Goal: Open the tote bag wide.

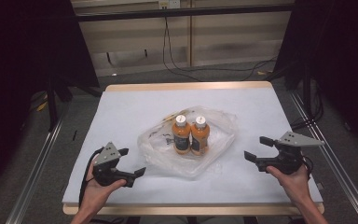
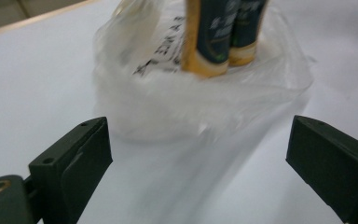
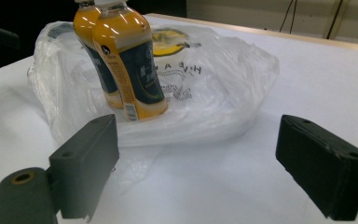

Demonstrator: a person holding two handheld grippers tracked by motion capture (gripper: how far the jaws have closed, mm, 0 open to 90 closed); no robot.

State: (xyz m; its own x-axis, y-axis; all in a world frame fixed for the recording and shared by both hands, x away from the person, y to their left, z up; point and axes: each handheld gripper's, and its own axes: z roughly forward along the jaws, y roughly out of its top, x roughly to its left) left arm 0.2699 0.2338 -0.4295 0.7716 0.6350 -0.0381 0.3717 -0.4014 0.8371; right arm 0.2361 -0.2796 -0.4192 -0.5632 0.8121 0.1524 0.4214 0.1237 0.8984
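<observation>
The left gripper (image 1: pixel 129 162) is a black, angular body with a grey three-cornered plate on top and a black cable looping from its rear. The right gripper (image 1: pixel 256 148) is the same build, its grey plate pointing toward 3 o'clock. The fingers (image 3: pixel 324 170) are blocky matte black with small screw holes; a brass-ringed hole sits at the base. Both forearms are bare, without sleeves.

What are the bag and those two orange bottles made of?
The bag looks like thin, glossy, see-through plastic film: it crinkles and the print shows through. The two orange bottles seem clear plastic with orange drink inside, dark wrapped labels and white caps, probably plastic too.
</observation>
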